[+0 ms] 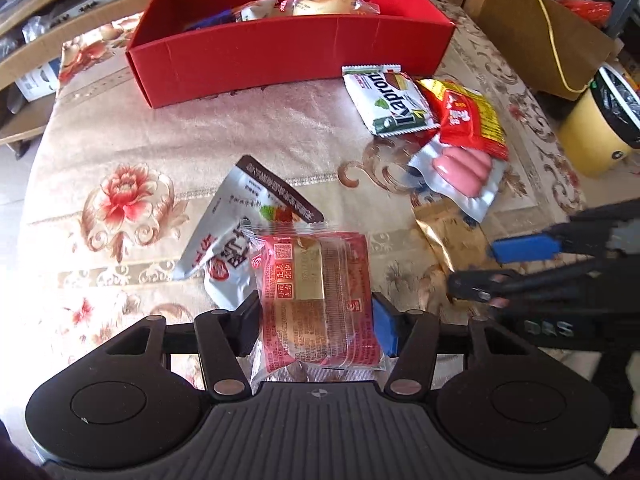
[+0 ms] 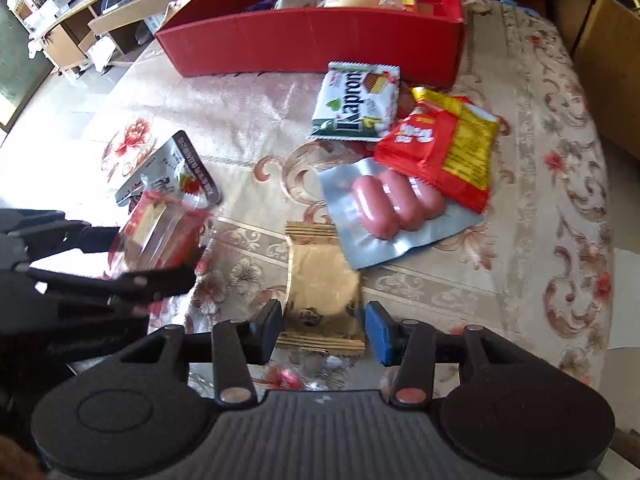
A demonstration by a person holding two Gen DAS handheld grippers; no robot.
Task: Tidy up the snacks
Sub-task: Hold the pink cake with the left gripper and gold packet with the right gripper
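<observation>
My left gripper (image 1: 316, 328) is shut on a clear-wrapped red snack packet (image 1: 316, 280), one pad against each long edge, low over the flowered tablecloth. The packet overlaps a grey-white pouch (image 1: 224, 232). My right gripper (image 2: 324, 326) stands open around a gold foil packet (image 2: 320, 280) that lies flat on the cloth, with a thin gap at each pad. A red box (image 1: 280, 60) at the far side holds several wrapped snacks. Between box and grippers lie a green-white Kapron packet (image 2: 356, 100), a red-yellow bag (image 2: 440, 148) and a silver sausage pack (image 2: 396, 204).
The two grippers work side by side, the right gripper (image 1: 474, 266) close beside the left one. A yellow bin (image 1: 596, 136) and a cardboard box (image 1: 532, 28) stand off the table's right edge. Shelves run along the far left. Bare cloth (image 1: 260, 128) lies in front of the red box.
</observation>
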